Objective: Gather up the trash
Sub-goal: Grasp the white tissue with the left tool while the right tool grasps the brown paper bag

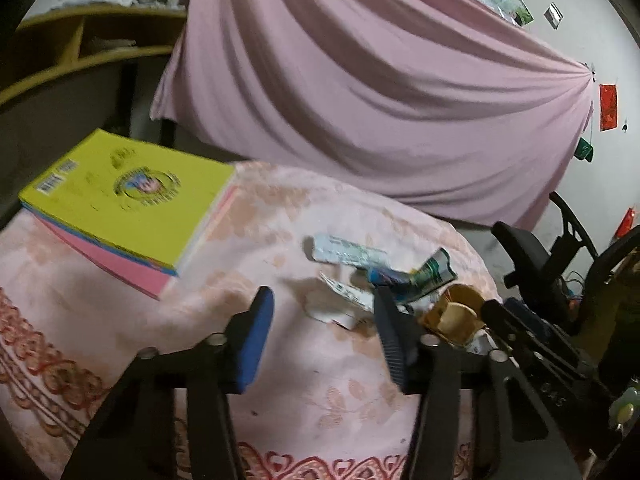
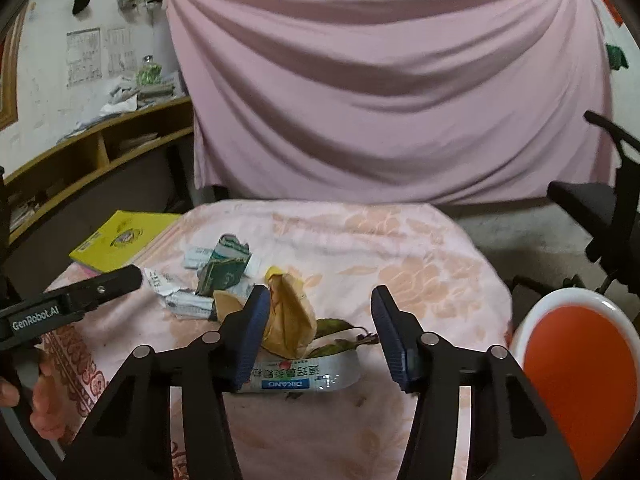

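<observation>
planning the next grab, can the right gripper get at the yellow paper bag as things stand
Probably yes. The right gripper has its jaws apart with nothing held, and the crumpled yellow paper bag lies on top of the pile between them, uncovered. Only dry leaves and a white wrapper crowd it.

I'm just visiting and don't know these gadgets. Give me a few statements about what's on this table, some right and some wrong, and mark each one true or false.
1. A yellow book lies on the pink tablecloth. True.
2. The right hand-held gripper is clamped on the book. False: its jaws are apart with nothing pressed between them, above a crumpled brown paper bag.
3. An orange bin with a white rim stands beside the table on the right. True.
4. The table holds no litter. False: torn wrappers and dry leaves lie there.
5. The left hand-held gripper holds a wrapper. False: its jaws are open over white scraps.
</observation>
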